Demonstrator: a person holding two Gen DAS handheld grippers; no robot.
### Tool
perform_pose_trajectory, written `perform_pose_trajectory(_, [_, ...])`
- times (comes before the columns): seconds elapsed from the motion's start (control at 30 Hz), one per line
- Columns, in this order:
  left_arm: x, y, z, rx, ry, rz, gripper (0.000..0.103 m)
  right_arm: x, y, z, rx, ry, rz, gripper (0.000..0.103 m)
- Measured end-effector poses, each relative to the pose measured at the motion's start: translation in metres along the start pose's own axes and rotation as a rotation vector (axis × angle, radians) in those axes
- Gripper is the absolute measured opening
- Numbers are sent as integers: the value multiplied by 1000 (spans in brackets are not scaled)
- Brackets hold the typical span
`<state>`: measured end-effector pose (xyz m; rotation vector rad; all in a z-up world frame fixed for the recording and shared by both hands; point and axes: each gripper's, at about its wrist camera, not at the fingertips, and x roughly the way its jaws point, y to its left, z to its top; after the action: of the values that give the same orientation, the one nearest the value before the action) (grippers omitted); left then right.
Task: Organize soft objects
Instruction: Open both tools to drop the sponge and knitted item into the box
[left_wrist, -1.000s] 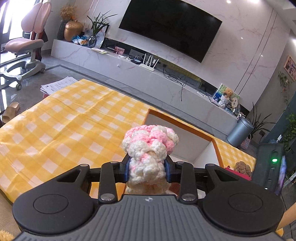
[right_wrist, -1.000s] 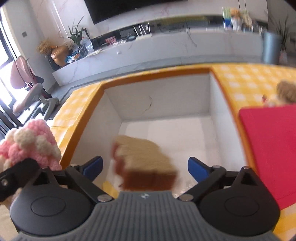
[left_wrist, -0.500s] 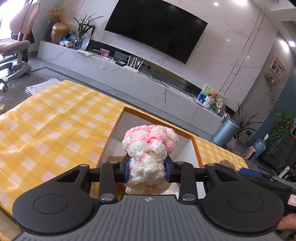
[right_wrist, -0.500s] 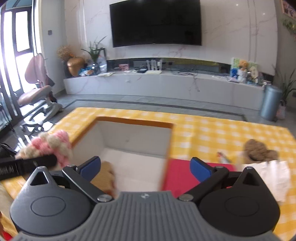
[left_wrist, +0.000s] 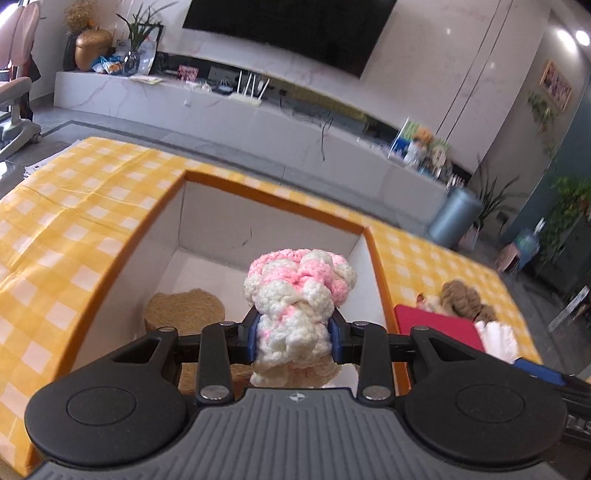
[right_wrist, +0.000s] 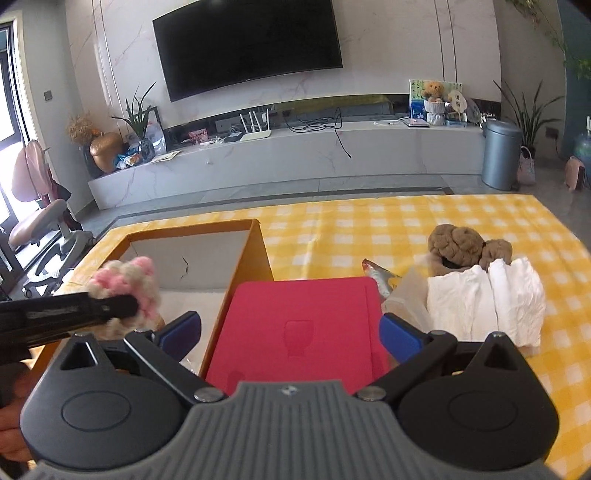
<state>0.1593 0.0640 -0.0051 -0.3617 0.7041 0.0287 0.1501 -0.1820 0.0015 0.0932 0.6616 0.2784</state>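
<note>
Your left gripper holds the pink-and-white yarn toy above the box.

Your right gripper is spread wide with nothing in it, over the red pad. Inside the box lies a tan cushion. Farther right on the surface sit white cloths and a brown plush toy.

Below my left tool the box stands open at the top, its white floor bare at the back and right; a tan pad takes the near-left corner. My right tool has a red board under it. Right of that, white cloth and a brown plush crowd the counter; farther back it lies free.
</note>
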Motion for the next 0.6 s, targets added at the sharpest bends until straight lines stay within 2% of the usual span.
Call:
perform_pose_trajectory(0.13, [29,-19,6,96,90,53,40,-1,-1,5,-2,-17,-19,101])
perform_pose_trajectory(0.37, [39,-27,-6,145,95,84,43,4,-5,2,23,-7,-7,101])
perform_pose_trajectory(0.43, [36,-30,-7,156,76,96,52,5,-3,0,19,13,-3,101])
perform_pose_trajectory(0.5, [29,-33,-9,155,30,107,71,6,0,-2,5,21,4,101])
perform_pose_trajectory(0.53, [23,-34,-9,148,-12,116,75,5,1,-2,-4,17,6,101])
perform_pose_trajectory(0.6, [9,-34,-11,122,-118,126,90,2,3,-1,-20,10,7,101])
